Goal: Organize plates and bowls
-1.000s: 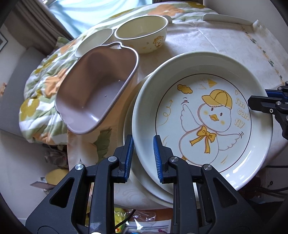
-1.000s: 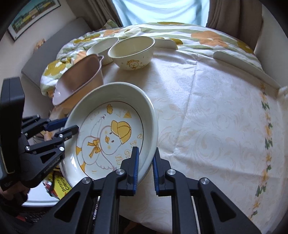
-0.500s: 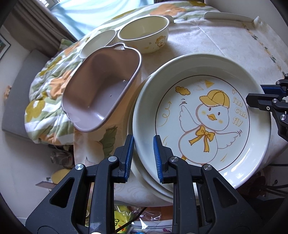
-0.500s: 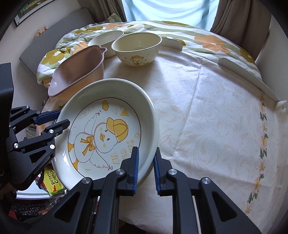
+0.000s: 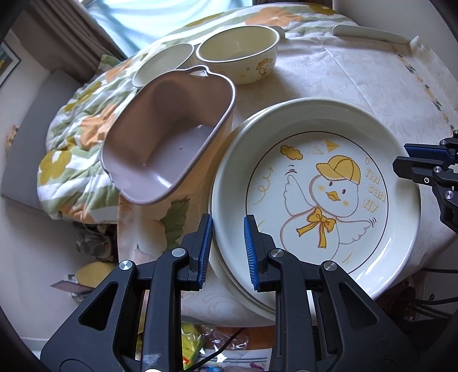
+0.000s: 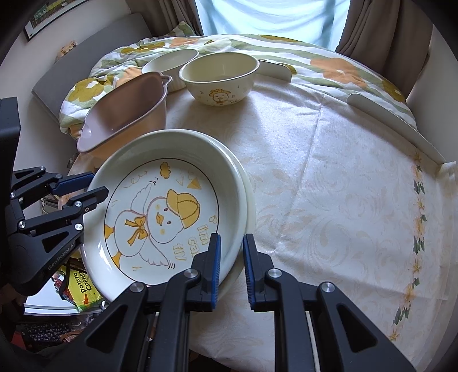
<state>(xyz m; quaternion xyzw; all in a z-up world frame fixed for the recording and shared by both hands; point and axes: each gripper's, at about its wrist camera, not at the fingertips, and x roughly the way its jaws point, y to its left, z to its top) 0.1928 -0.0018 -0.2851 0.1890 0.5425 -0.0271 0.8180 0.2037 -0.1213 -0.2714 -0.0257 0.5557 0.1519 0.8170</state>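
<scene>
Cream duck plate [image 5: 329, 183] sits on a second plate [image 6: 250, 211] at the table's near-left edge; I see only a rim sliver of the lower one, rest hidden. My left gripper [image 5: 227, 246] is clamped on the duck plate's rim, one pad inside, one outside. My right gripper [image 6: 231, 264] is pinched on the opposite rim the same way; I can't tell if either pinch also catches the lower rim. Pink handled tub [image 5: 169, 137] is just beside the plates, tilted, partly off the table edge. Duck bowl [image 6: 219, 77] and a white bowl [image 6: 170, 61] behind it are near the far edge; white bowl is half hidden by the tub. Tablecloth [image 6: 329, 177] is cream with a flower border. Floral quilt [image 5: 77, 143] lies beyond, curtains [image 6: 380, 25] and bright window behind. Snack packets [image 6: 81, 283] under the table edge, cut off, print only partly readable.
</scene>
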